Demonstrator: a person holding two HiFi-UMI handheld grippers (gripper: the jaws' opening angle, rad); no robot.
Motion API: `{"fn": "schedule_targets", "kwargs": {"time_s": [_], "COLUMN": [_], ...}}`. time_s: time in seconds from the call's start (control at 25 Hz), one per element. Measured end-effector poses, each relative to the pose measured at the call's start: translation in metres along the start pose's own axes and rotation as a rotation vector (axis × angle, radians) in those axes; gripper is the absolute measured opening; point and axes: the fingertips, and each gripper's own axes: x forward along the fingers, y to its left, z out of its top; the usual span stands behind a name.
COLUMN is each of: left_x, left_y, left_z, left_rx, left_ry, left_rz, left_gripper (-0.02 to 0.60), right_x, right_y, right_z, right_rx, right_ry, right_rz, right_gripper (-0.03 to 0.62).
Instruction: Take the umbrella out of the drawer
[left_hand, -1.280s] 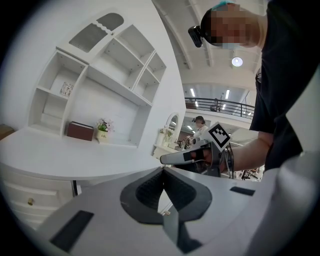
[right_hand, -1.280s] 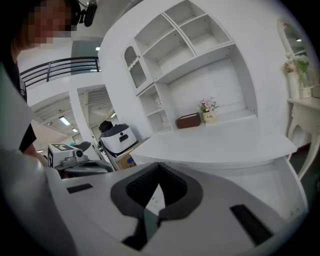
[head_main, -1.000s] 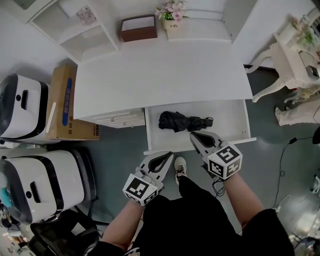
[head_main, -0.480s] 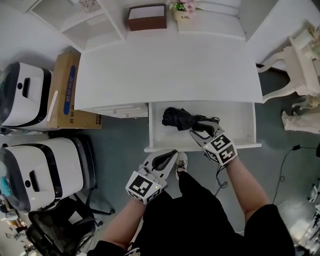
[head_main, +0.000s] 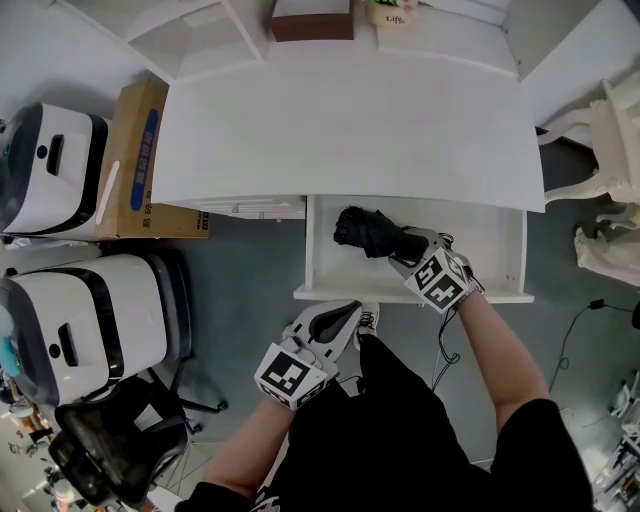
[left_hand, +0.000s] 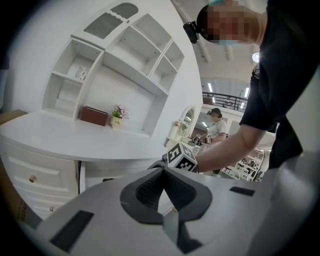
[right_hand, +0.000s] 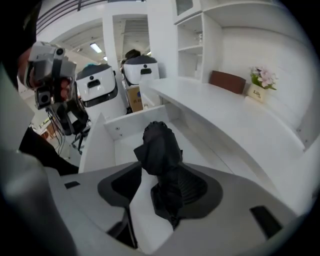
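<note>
A folded black umbrella (head_main: 368, 230) lies in the open white drawer (head_main: 490, 255) under the desk top (head_main: 350, 130). My right gripper (head_main: 405, 248) reaches down into the drawer at the umbrella's right end. Its jaws are opening, with the umbrella (right_hand: 160, 150) between them: it lies against the right pad and stands apart from the left one. My left gripper (head_main: 348, 310) hangs below the drawer's front edge, shut and empty. In the left gripper view the left gripper (left_hand: 162, 172) points level at the desk, the right hand's marker cube ahead of it.
A cardboard box (head_main: 135, 150) stands left of the desk, with two white machines (head_main: 60, 170) (head_main: 80, 340) and a black chair (head_main: 110, 450) further left. A brown box (head_main: 312, 20) sits at the desk's back. White ornate furniture (head_main: 600, 140) stands at the right.
My right gripper has dropped into the drawer and rolled, and its jaws have opened around the umbrella's end. The left gripper has barely moved.
</note>
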Motion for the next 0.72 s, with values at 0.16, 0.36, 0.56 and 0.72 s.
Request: {"fn": "schedule_targets", "kwargs": {"time_s": [0.16,0.36,0.56,0.72], "left_x": [0.0,-0.006,-0.012,-0.017], "left_y": [0.002,0.002,0.005,0.011], "left_z": [-0.001,-0.003,-0.007,-0.012], "left_rx": [-0.013,-0.026,-0.042,-0.052], "left_ry": [0.002,0.009,0.012,0.018], "left_rz": [0.015,0.033,0.056,0.078], "left_gripper": [0.003,0.003,0.003,0.003], "right_x": [0.02,0.039,0.055,0.068], "right_y": [-0.004,-0.008,-0.009,-0.014], "right_z": [-0.014,-0.023,-0.029,-0.033], "right_rx": [-0.11,-0.164,-0.221,-0.258], "right_ry": [0.08,0.132,0.17,0.203], "right_rz": [0.016,0.044,0.055,0.059], "right_gripper": [0.235,0.245,0.25,0.25]}}
